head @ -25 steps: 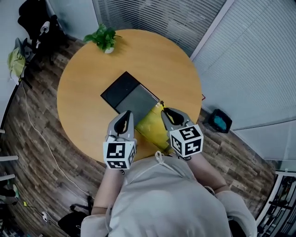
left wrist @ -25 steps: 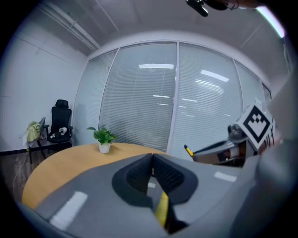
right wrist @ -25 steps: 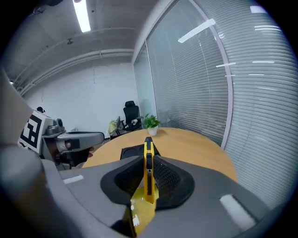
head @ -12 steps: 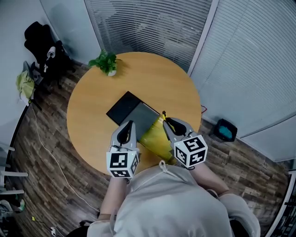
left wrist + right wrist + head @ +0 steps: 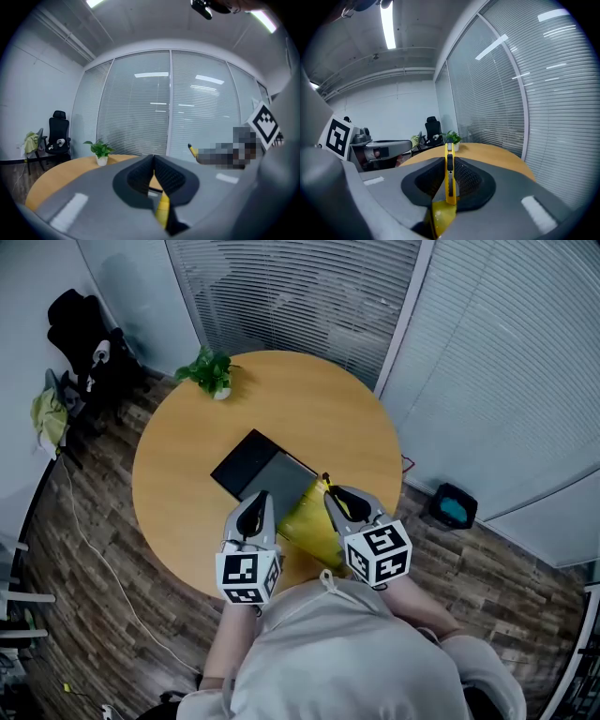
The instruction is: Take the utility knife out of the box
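My right gripper (image 5: 448,161) clamped the utility knife (image 5: 449,180) on edge, apparently to carry it from the box (image 5: 246,457) at ten o'clock; left gripper (image 5: 153,159) closed, empty.

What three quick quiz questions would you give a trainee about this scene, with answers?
1. True or false: the utility knife lies inside the black box.
2. Which gripper is clamped on the knife? A: left gripper. B: right gripper. C: neither.
3. Fill in: the potted plant stands near the ___ of the round table.

Key: 1 false, it stands clamped between jaws above the table. 2 B. 3 edge.
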`<state>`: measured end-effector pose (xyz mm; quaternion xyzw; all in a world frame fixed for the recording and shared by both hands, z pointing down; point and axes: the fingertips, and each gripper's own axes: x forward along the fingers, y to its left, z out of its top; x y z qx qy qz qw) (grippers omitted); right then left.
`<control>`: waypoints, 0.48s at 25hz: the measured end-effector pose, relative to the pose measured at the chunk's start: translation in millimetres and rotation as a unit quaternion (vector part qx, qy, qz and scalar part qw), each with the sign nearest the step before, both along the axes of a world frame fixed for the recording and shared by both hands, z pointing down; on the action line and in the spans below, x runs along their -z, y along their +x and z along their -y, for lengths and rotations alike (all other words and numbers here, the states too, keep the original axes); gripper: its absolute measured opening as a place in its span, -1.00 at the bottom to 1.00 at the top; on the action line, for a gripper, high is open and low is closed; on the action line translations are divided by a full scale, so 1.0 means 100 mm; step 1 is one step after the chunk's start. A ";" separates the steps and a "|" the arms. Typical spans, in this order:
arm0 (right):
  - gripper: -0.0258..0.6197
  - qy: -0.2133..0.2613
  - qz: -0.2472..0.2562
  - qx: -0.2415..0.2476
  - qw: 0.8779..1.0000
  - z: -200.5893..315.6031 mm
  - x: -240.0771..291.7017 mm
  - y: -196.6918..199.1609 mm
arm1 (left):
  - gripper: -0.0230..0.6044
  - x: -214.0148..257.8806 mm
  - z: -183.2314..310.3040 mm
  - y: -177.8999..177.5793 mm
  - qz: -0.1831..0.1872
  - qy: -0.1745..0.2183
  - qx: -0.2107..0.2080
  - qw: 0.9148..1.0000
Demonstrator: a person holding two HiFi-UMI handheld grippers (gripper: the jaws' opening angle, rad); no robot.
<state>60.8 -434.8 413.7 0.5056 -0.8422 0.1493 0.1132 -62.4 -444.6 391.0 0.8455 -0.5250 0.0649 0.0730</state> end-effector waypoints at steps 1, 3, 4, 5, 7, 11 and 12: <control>-0.73 -0.001 -0.001 0.000 1.000 0.00 0.00 0.00 | -0.91 0.00 0.00 0.00 -0.002 0.000 0.001 1.000; -0.72 -0.002 -0.002 0.000 1.000 -0.01 0.00 0.00 | -0.91 0.00 0.00 0.00 -0.005 -0.002 0.002 1.000; -0.73 -0.002 -0.002 0.000 1.000 -0.01 0.00 0.00 | -0.91 -0.01 0.00 -0.01 -0.006 -0.003 0.002 1.000; -0.73 -0.001 -0.002 -0.001 1.000 -0.02 0.00 0.00 | -0.91 -0.02 0.00 0.00 -0.007 -0.004 0.002 1.000; -0.72 -0.001 -0.003 -0.002 1.000 -0.02 -0.01 0.01 | -0.91 -0.04 0.00 0.01 -0.008 -0.006 0.001 1.000; -0.72 -0.004 -0.004 -0.003 1.000 -0.02 -0.04 0.02 | -0.91 -0.08 -0.01 0.03 -0.009 -0.011 -0.001 1.000; -0.73 -0.004 -0.003 -0.004 1.000 -0.02 -0.04 0.03 | -0.91 -0.09 -0.01 0.03 -0.009 -0.012 -0.001 1.000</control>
